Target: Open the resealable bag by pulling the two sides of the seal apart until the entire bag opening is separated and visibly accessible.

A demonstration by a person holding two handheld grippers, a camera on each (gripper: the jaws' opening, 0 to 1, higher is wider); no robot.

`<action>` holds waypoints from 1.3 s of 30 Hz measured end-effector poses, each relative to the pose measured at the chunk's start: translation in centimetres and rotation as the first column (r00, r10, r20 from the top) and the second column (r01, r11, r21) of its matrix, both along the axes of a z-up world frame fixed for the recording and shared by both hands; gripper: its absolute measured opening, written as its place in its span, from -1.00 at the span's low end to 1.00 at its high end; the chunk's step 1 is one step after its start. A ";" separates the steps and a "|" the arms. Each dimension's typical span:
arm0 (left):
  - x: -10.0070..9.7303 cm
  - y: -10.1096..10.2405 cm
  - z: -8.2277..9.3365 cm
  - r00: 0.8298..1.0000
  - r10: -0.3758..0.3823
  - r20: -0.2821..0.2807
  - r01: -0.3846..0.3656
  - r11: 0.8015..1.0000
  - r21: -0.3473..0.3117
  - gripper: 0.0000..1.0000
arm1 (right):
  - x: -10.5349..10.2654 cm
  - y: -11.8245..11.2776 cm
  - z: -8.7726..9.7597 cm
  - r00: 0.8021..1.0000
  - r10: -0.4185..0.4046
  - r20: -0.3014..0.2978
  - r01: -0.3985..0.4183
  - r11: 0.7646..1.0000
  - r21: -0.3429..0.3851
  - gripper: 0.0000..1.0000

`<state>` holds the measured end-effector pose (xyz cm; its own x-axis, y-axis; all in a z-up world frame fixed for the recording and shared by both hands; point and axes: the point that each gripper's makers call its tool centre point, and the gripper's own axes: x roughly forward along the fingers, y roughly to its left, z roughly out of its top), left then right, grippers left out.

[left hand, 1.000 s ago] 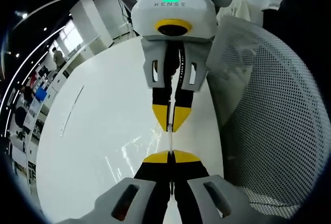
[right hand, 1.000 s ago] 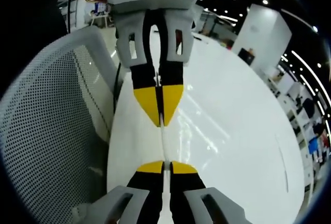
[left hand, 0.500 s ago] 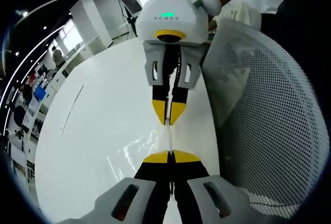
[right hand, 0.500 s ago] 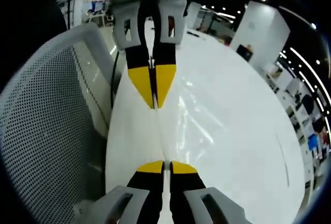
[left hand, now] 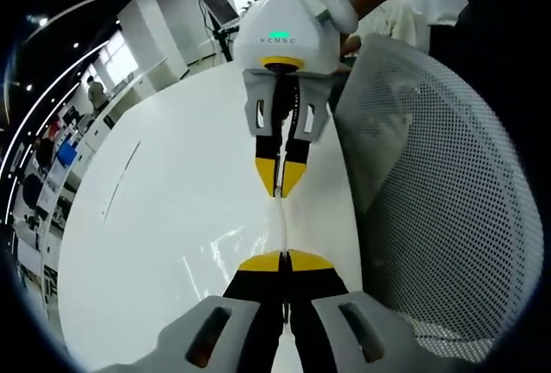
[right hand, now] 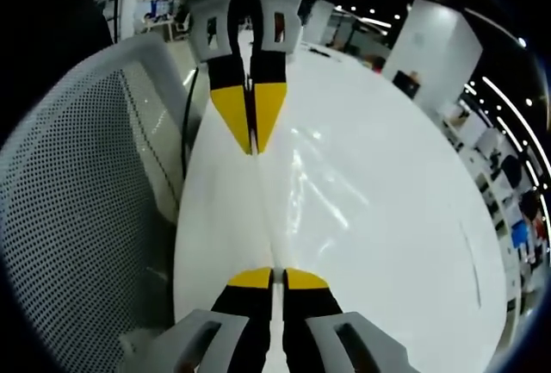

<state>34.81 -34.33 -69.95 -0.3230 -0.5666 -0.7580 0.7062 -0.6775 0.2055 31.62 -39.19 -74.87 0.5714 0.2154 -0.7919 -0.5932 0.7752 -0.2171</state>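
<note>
Gleaming under office lights, your white table [left hand: 172,218] flanks a mesh chair [left hand: 439,183]; left gripper [left hand: 285,259] and right gripper [right hand: 271,276] clamp the barely discernible bag [right hand: 263,209] edge-on.

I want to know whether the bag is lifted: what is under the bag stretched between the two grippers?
The white table lies under the bag; left gripper and right gripper pinch it. Whether it touches the table is unclear.

Stretched between the left gripper [left hand: 284,261] and right gripper [left hand: 279,194], above the table [left hand: 172,218]: a bag [left hand: 283,226], pinched at each end by closed jaws. Beside the table's edge, a mesh chair [left hand: 439,201]. In the right gripper view, the same line-up: right gripper [right hand: 270,277] near, left gripper [right hand: 250,151] beyond, bag [right hand: 267,218] between, chair [right hand: 77,218] to the left of the table [right hand: 379,218].
</note>
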 end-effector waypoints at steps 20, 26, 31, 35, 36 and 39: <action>0.4 -0.1 0.3 0.999 0.031 0.011 -0.031 0.999 -0.014 -1.00 | -0.6 -0.5 0.0 0.996 -0.083 -0.021 0.084 0.996 0.009 -0.99; 0.5 -0.5 0.6 0.999 0.044 0.009 -0.044 0.999 -0.028 -1.00 | 0.1 -0.5 1.7 0.991 -0.126 0.046 0.123 0.991 0.052 -0.84; 0.7 -0.7 0.7 0.998 0.051 0.019 -0.051 0.998 -0.035 -1.00 | 0.3 0.2 2.8 0.992 -0.115 0.061 0.112 0.993 0.048 -0.86; 0.8 -0.9 0.9 0.998 0.060 0.018 -0.059 0.997 -0.043 -1.00 | 0.6 1.0 3.5 0.991 -0.104 0.081 0.099 0.993 0.062 -0.88; 0.8 -0.9 1.0 0.998 0.058 0.017 -0.057 0.997 -0.043 -1.00 | 0.7 1.1 3.6 0.991 -0.103 0.082 0.098 0.993 0.061 -0.89; 0.8 -1.0 1.1 0.998 0.055 0.021 -0.054 0.997 -0.048 -1.00 | 1.0 1.3 3.6 0.992 -0.091 0.086 0.086 0.995 0.056 -0.89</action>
<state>35.58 -35.30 -68.84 -0.2740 -0.6186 -0.7364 0.7368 -0.6271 0.2527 32.66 -37.85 -71.23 0.6575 0.2006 -0.7262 -0.5019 0.8355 -0.2237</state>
